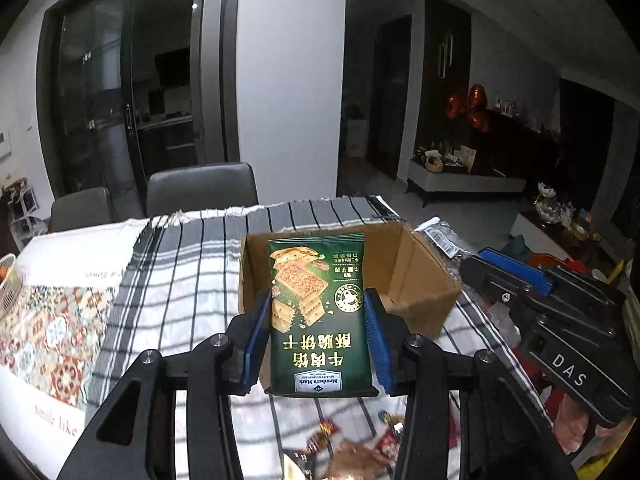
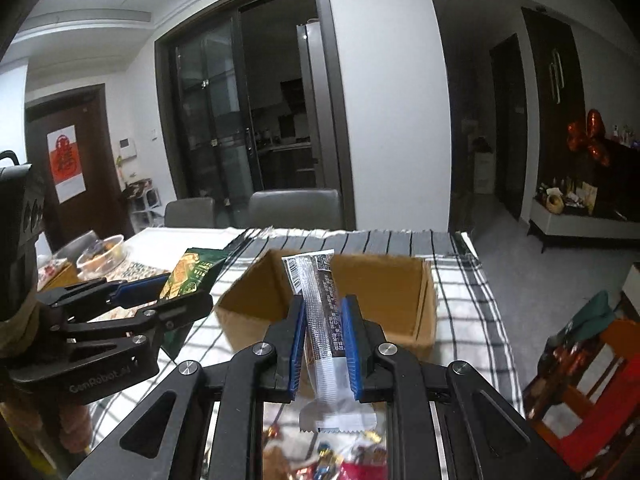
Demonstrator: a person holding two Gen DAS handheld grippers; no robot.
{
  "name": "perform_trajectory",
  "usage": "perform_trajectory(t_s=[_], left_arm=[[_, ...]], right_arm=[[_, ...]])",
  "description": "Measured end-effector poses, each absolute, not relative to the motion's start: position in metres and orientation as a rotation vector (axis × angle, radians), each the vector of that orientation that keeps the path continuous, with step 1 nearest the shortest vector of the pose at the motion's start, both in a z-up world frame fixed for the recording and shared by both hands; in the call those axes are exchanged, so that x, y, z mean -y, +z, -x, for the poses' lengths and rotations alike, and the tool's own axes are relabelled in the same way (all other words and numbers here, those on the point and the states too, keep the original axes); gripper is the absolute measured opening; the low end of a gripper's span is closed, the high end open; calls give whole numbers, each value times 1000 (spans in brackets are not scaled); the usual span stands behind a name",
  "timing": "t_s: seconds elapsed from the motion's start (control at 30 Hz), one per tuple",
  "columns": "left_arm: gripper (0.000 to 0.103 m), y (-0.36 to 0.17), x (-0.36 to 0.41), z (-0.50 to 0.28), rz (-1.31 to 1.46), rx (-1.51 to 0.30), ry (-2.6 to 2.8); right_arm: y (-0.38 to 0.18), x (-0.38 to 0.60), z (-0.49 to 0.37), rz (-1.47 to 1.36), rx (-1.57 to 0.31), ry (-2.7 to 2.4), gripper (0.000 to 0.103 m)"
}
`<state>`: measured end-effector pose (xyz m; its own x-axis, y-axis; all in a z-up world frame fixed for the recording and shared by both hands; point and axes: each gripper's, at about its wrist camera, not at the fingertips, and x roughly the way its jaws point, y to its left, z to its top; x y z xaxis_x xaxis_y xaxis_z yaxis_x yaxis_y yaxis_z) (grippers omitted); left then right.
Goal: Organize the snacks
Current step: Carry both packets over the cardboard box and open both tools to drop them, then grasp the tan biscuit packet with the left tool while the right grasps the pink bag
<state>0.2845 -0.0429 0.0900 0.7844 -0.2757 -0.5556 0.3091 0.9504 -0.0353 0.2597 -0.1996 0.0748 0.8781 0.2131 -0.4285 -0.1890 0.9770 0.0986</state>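
Cardboard box empty, two snacks on the way

Both packets hang above the bench. The left tool point(image 1: 316, 340) pinches a green cracker bag point(image 1: 318, 312); the right tool point(image 2: 323, 344) is clamped on a slim clear-and-black packet point(image 2: 320, 312). The cardboard box point(image 2: 400, 280) shows nothing inside. More loose snacks point(image 2: 328, 456) lie below, unsorted.

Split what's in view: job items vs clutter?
Job: green cracker packet in left gripper; black-and-clear snack stick in right gripper; open cardboard box; loose snacks.
Clutter: grey chairs, food tub, red balloons.
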Motion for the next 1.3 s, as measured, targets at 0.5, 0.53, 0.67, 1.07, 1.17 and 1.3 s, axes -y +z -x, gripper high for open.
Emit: perform_trajectory(t_s=[0.5,0.53,0.67,1.07,1.17,1.3], left_arm=[[46,82,62,-366,-102,-662,-297],[52,82,65,-367,-118,-652,-290],[78,82,68,-362,-166,-617,-263],[87,92,53,-299,-197,-524,-217],[87,95,53,-280,-213,-499,-235],[87,95,54,-258,-217,-480,-253]], right_arm=[[73,206,-341,-78,-546,181,20],[72,207,-344,-80,-548,184,20],[67,205,-349,-59,-566,170,34],[65,213,-282,-55,-532,100,50],[65,215,-265,-65,-529,104,50],[63,219,-246,-96,-521,105,50]])
